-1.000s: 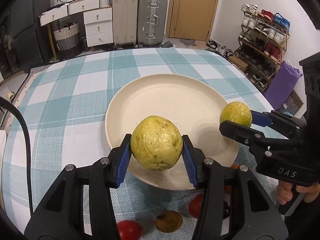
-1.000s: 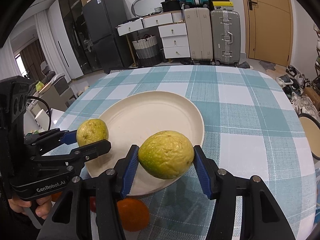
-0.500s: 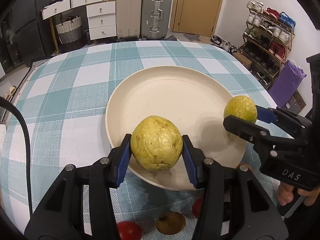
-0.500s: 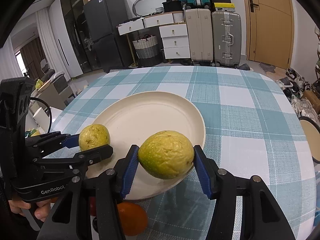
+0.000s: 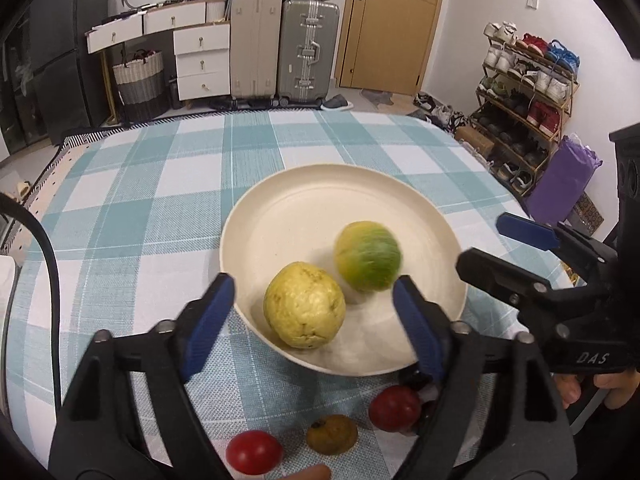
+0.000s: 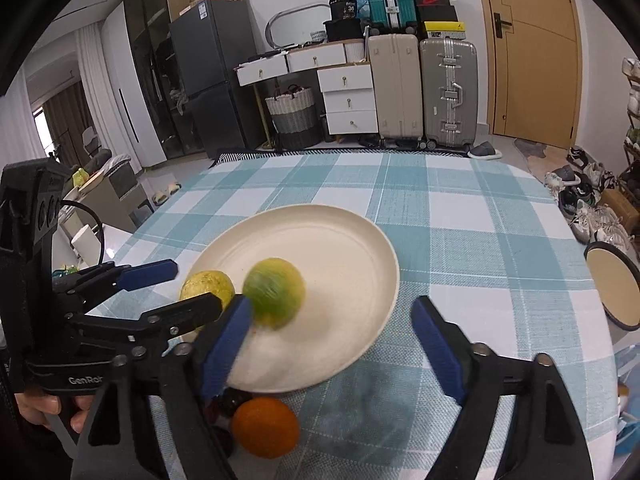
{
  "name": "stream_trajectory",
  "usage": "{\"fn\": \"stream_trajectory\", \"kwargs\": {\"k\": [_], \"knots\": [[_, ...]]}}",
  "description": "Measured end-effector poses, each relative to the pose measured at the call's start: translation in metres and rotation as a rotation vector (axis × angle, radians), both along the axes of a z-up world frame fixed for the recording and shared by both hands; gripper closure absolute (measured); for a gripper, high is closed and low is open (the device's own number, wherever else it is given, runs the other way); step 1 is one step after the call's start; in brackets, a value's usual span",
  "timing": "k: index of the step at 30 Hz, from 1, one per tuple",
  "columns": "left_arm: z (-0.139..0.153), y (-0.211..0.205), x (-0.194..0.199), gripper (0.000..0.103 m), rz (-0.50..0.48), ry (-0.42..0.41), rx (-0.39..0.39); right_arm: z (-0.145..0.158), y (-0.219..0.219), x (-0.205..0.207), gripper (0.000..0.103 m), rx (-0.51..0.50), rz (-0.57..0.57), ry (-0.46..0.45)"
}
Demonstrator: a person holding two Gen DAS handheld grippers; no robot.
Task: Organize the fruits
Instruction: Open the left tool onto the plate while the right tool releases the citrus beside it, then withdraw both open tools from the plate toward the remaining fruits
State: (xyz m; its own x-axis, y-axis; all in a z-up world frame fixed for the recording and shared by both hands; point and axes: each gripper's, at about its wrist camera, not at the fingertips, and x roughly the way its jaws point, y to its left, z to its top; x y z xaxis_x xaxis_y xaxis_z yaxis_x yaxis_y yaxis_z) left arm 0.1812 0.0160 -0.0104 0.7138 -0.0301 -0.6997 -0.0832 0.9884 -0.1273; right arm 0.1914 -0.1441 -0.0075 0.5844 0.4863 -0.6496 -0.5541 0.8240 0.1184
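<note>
table: checked cloth, most fruit not sorted yet
plate: two in so far
left claw: just sprang wide, yellow fruit dropped on plate
right claw: just opened too, green fruit blurry, probably rolling on plate
leftovers: tomatoes, orange off the plate

My left gripper and right gripper are black plastic, with blue ribbed pads and silver screws. White lettering on both bodies; a black cable trails the left.
</note>
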Motion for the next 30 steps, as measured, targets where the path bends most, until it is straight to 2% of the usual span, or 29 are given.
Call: {"fn": "stream_trajectory", "kwargs": {"k": [2, 5, 10, 15, 18, 22, 30], "knots": [[0.007, 0.003, -0.007, 0.016, 0.002, -0.019, -0.008, 0.005, -0.004, -0.005, 0.004, -0.005, -0.009, -0.018], [0.017, 0.006, -0.021, 0.001, 0.014, -0.044, -0.006, 0.01, -0.009, -0.015, 0.0, -0.019, -0.012, -0.031], [0.034, 0.009, -0.055, 0.001, 0.021, -0.09, 0.025, 0.018, -0.017, -0.036, 0.0, -0.014, 0.004, -0.041], [0.051, 0.013, -0.091, 0.001, 0.025, -0.146, 0.022, 0.024, -0.02, -0.058, 0.0, -0.007, 0.033, -0.024], [0.06, 0.014, -0.111, 0.001, 0.023, -0.162, 0.015, 0.029, -0.023, -0.071, 0.0, -0.001, 0.042, -0.027], [0.068, 0.01, -0.133, 0.001, 0.025, -0.181, 0.043, 0.034, -0.027, -0.087, 0.0, 0.003, 0.05, -0.036], [0.073, 0.007, -0.162, 0.001, 0.008, -0.194, 0.045, 0.028, -0.034, -0.099, 0.0, -0.008, 0.034, -0.02]]}}
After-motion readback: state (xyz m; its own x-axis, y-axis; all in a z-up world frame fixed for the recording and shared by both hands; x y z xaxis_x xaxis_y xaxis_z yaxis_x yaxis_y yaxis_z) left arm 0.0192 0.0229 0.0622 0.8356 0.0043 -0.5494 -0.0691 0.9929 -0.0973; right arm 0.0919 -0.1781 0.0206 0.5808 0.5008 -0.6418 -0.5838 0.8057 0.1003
